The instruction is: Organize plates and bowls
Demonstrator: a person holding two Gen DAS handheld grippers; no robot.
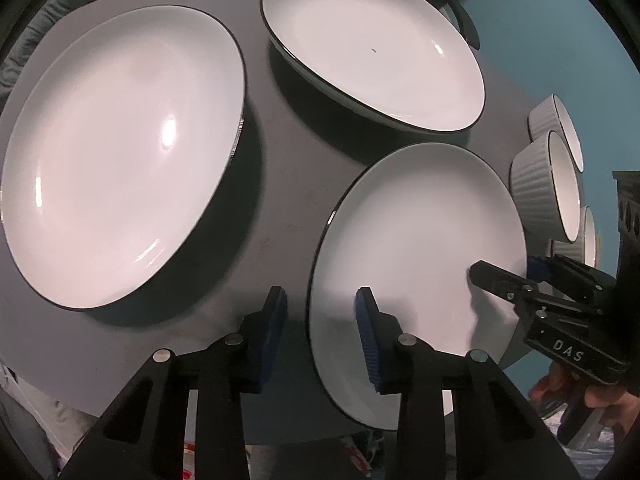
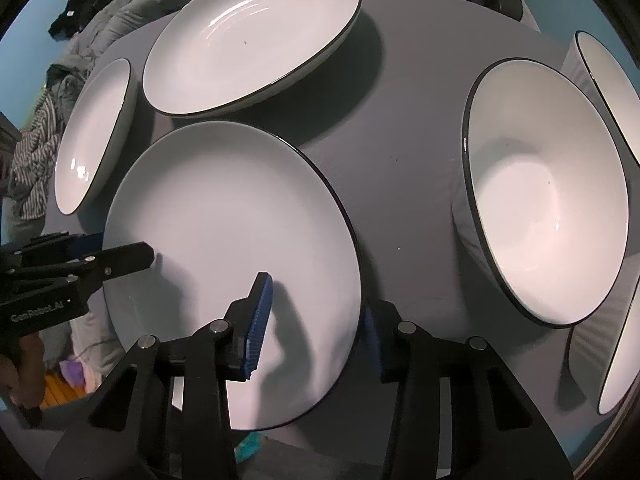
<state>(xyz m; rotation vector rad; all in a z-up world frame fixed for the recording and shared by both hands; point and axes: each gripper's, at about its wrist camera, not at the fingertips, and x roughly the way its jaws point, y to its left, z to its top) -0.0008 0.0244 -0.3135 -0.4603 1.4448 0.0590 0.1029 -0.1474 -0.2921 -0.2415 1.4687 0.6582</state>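
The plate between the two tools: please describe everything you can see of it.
The plate is round, flat and white with a thin dark rim, and looks like glazed ceramic. It is empty and lies on the grey table, reaching over the near edge. The left tool straddles one side of its rim, the right tool the opposite side. Whether the pads already press cannot be told.

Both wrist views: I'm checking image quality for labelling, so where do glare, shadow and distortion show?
Left wrist view: bright glare spots on the big plate; fisheye bends the table edge. Right wrist view: streaky highlights on the far plate; the jaws cast shadows across the near plate; the bowl looks stretched sideways.
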